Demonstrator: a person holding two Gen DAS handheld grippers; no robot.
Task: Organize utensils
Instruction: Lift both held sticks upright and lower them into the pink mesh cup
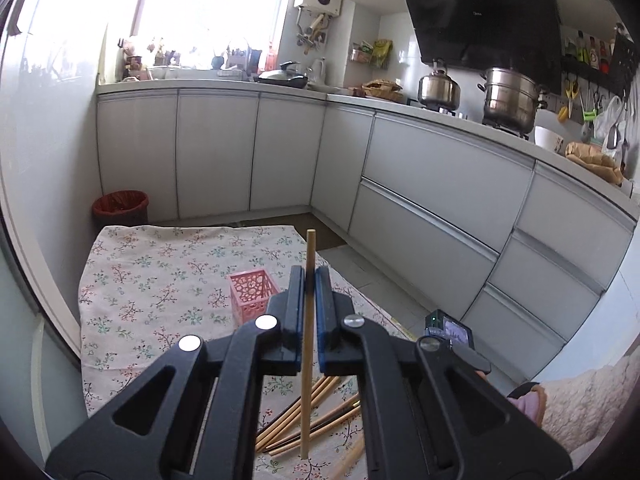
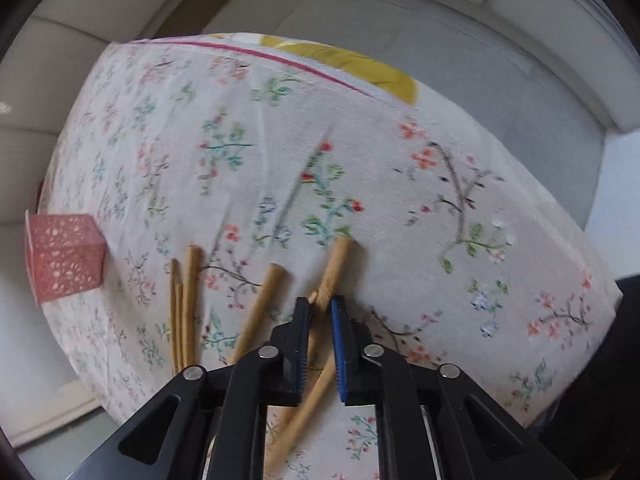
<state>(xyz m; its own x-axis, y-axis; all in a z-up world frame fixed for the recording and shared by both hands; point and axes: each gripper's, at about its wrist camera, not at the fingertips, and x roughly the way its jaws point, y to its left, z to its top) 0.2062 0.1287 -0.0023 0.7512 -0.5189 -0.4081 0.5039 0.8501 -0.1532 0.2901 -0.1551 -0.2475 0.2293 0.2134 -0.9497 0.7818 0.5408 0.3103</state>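
1. One chopstick [image 1: 308, 320] stands upright, clamped between the left tool's [image 1: 309, 280] closed fingers, its top poking above them. Under the tool more chopsticks [image 1: 316, 408] lie in a loose pile on the floral cloth [image 1: 160, 280]; a pink basket [image 1: 253, 293] sits just left of the tool tips, apart from them.
2. Right view: the right tool [image 2: 320, 305] hangs narrowly parted over the pile [image 2: 264, 300], one stick [image 2: 334, 268] running between its fingers, not gripped. The basket [image 2: 64, 256] is well to the left.
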